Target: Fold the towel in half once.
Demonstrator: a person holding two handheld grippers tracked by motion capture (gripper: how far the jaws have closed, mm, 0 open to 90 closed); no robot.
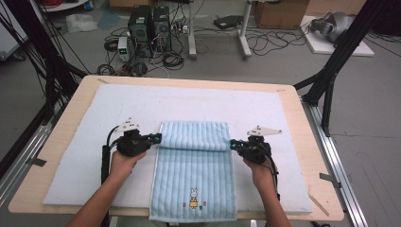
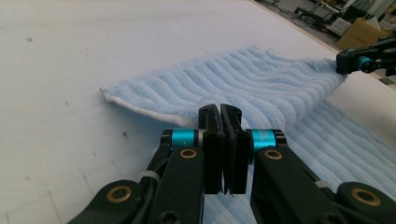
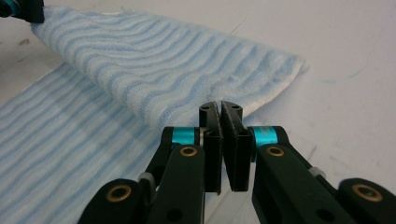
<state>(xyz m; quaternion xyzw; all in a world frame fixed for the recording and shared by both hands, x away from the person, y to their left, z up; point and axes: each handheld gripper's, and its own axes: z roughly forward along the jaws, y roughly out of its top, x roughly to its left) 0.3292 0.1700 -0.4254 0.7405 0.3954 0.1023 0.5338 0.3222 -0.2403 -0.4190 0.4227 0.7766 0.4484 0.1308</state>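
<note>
Black jaws clenched on both grippers: left gripper (image 1: 153, 138) and right gripper (image 1: 235, 144) each pinch a corner of the striped blue towel (image 1: 194, 170), which lies on the white mat (image 1: 75, 156). Far edge is carried over toward the person, apparently for an even, square fold.

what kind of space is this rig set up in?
Most likely a robotics lab or data-collection workshop, not a home: a padded table framed by black struts, computer towers and loose cables on the bare floor, cardboard boxes behind.
</note>
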